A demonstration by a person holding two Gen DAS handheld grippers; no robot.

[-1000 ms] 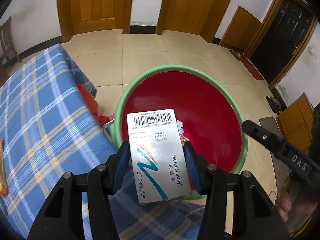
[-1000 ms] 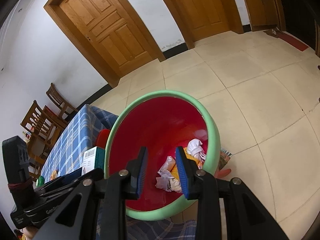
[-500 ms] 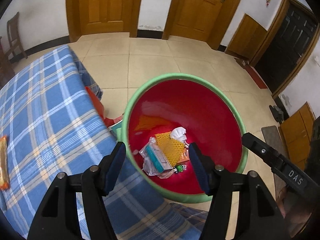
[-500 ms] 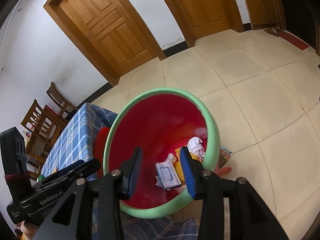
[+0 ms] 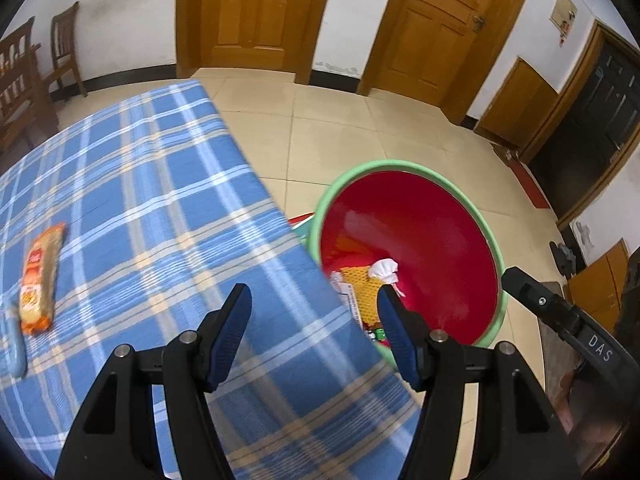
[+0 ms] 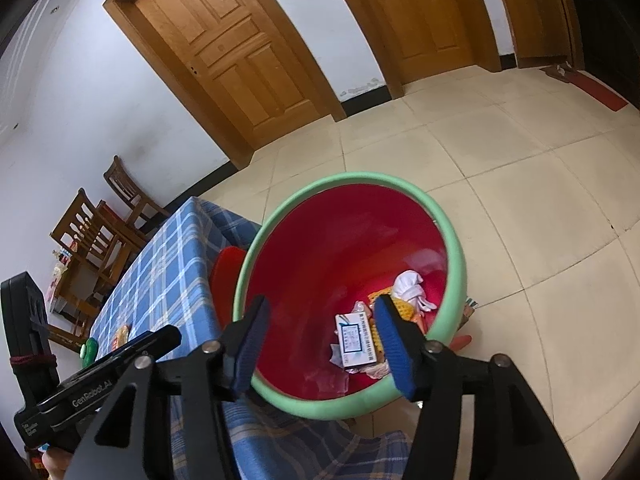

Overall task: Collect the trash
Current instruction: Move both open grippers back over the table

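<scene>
Medicine box [image 6: 355, 340] lies in red bin with green rim [image 6: 456, 264], on netting and wrappers, beside white tissue wad [image 6: 408, 282]. Right claw [image 6: 320, 344] above bin, jaws just opening, wide, empty. Left claw [image 5: 314, 332] wide, empty, over plaid worktop [image 5: 160, 216] edge. Orange snack packet [image 5: 40, 278] far left.

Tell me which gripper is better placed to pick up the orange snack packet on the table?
Left. The left gripper is open over the tablecloth, facing the orange snack packet. The right gripper is open too, but over the bin.
</scene>
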